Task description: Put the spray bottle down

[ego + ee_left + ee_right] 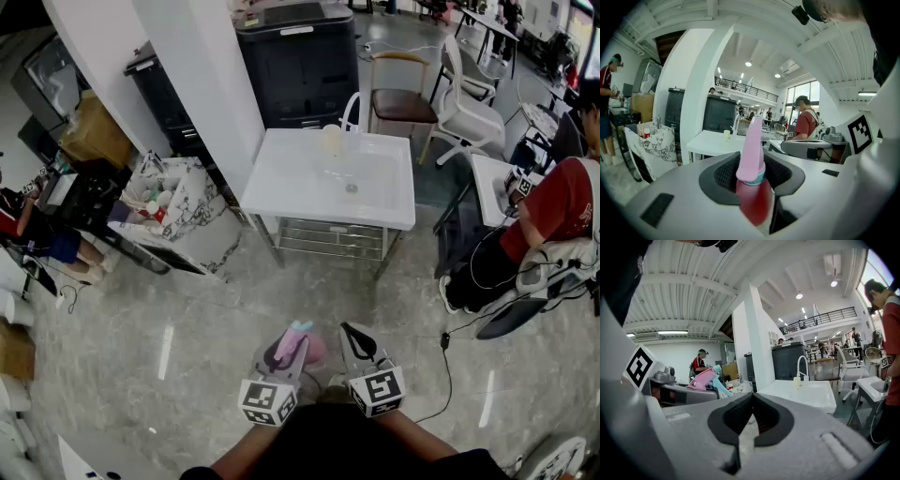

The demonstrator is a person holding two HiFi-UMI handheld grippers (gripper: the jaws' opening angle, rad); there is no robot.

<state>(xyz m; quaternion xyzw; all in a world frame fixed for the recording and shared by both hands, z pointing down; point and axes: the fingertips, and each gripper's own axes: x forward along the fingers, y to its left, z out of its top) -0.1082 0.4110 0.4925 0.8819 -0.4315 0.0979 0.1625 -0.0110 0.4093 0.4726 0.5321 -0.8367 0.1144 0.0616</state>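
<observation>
The spray bottle (298, 341) has a pink spray head, a teal ring and a red body. It sits in my left gripper (287, 349), low in the head view, above the marble floor and well short of the white sink table (281, 183). In the left gripper view the bottle (752, 159) stands upright between the dark pads, and the gripper (753, 180) is shut on its neck and body. My right gripper (355, 338) hovers just to the right of it, jaws shut with nothing between them (751, 399). The right gripper view shows the bottle's pink head (704, 378) at the left.
On the sink table stand a white faucet (349, 111) and a small cup (332, 139). A white pillar (211, 84) and a marbled bin of bottles (178, 202) stand left of it. A seated person in red (555, 211) is at the right, and a cable (446, 343) lies on the floor.
</observation>
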